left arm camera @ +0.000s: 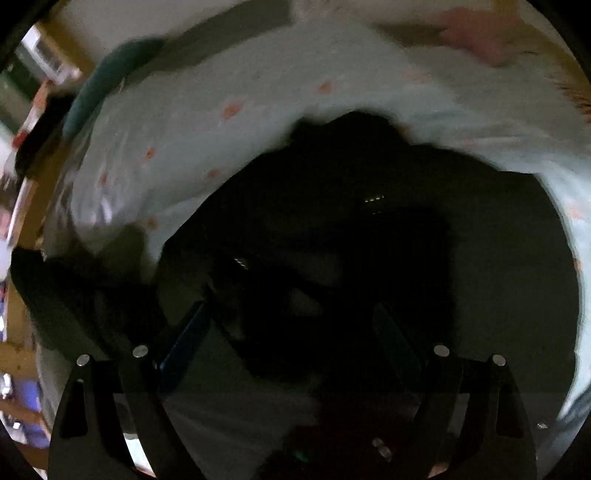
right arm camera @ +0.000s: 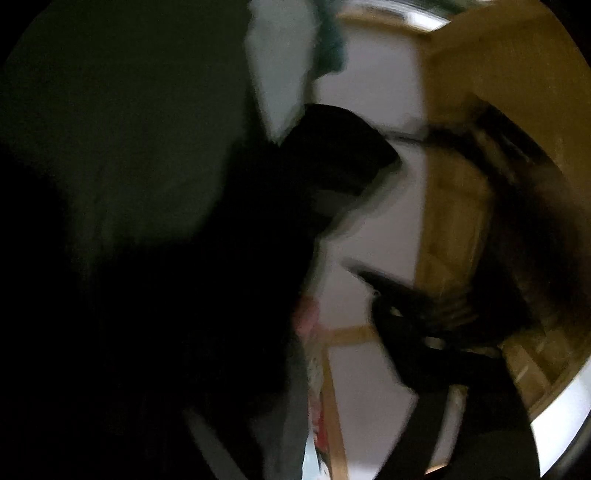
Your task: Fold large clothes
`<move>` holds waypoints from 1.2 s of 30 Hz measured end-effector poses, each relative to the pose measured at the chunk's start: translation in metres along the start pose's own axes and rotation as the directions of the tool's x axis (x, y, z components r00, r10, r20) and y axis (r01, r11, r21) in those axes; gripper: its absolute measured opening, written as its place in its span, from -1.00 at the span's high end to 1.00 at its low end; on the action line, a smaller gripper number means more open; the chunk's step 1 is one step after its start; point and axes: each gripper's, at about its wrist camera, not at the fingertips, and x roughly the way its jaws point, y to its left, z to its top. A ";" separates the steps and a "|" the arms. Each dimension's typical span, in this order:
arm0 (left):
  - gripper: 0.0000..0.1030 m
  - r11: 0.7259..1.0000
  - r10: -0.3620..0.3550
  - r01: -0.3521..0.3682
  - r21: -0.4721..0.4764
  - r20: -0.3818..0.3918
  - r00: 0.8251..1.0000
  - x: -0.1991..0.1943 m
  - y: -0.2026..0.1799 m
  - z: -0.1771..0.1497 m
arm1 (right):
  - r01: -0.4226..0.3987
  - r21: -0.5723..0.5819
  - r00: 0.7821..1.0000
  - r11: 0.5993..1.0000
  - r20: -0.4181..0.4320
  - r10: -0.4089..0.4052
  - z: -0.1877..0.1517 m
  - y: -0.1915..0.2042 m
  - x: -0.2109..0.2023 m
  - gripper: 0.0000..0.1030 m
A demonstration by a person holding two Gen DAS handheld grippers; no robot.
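Item 1, left gripper [left arm camera: 291, 332]: two black fingers [left arm camera: 184, 343] rise from the bottom edge of the left wrist view, spread wide apart, nothing pinched between them; they point steeply down at dark cloth.

Item 2, dark garment [left arm camera: 351, 229]: black or very dark green clothing, heaped and creased, lying on the bed and filling the middle and lower part of the left wrist view. Its far edge is an uneven hump against the pale sheet. Whether the left fingertips touch the cloth cannot be told; the picture is dim and blurred.

Item 3, bed sheet [left arm camera: 184, 147]: pale blue-white with small pink-orange spots, curving around the garment from the left side across the top to the right side.

Item 4, teal cushion [left arm camera: 99, 88]: at the bed's far left corner, beside a grey strip [left arm camera: 229, 37] along the wall.

Item 5, pink object [left arm camera: 476, 33]: at the bed's far right edge, too blurred to identify.

Item 6, right wrist view: heavily blurred. Dark fabric [right arm camera: 147, 221] covers the left half. Right gripper [right arm camera: 332, 343]: only one black finger [right arm camera: 413, 332] shows clearly, lower right; the other is lost against the dark cloth, the jaws standing wide, nothing seen clamped.

Item 7, background: white wall [right arm camera: 380, 229] and yellow-brown wooden furniture [right arm camera: 480, 110] to the right.
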 end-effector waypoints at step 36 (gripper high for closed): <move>-0.91 0.669 -0.061 0.300 -0.680 0.352 0.934 0.122 0.149 -0.162 | -0.914 0.354 0.390 0.201 0.620 0.681 -0.061 -0.228 0.041 -0.93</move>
